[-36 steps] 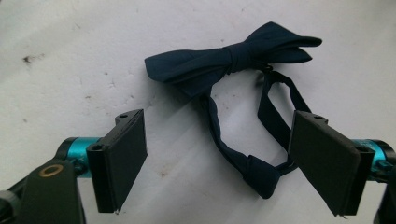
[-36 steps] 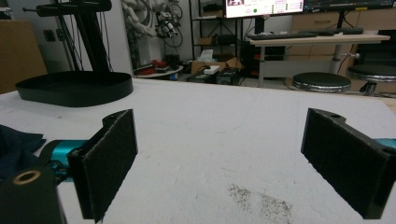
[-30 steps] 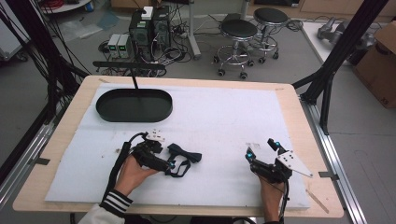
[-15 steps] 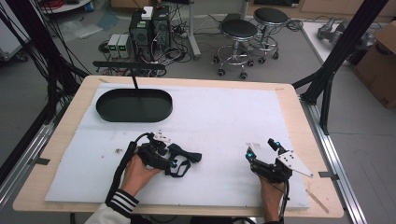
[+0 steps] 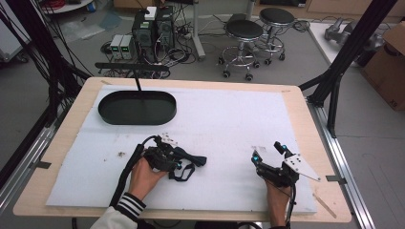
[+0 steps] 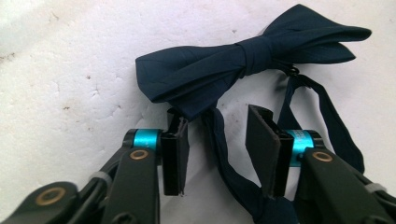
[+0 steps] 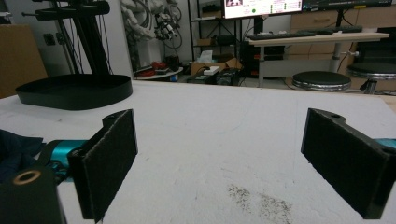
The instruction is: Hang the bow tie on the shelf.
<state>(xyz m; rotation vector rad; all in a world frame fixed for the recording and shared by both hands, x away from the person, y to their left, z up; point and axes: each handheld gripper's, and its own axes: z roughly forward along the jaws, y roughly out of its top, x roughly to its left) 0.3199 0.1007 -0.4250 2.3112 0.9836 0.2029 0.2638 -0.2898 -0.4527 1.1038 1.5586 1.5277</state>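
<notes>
- Navy fabric bow tie [image 6: 247,60] lay on white foam sheet [image 5: 229,124]; our left gripper [image 6: 217,140], parted, straddled its strap.
- Our right gripper [image 7: 219,154] gaped wide, holding nothing.

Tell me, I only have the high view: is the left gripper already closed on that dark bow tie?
Observer: No. The left gripper is open, its jaws either side of the navy fabric bow tie's strap.
Operator: Where's the bow itself?
Observer: The bow tie lies flat just beyond the jaw tips, knot intact.
Operator: And the right one?
Observer: The right gripper is wide open, nothing between its jaws, facing the black oval tray.
</notes>
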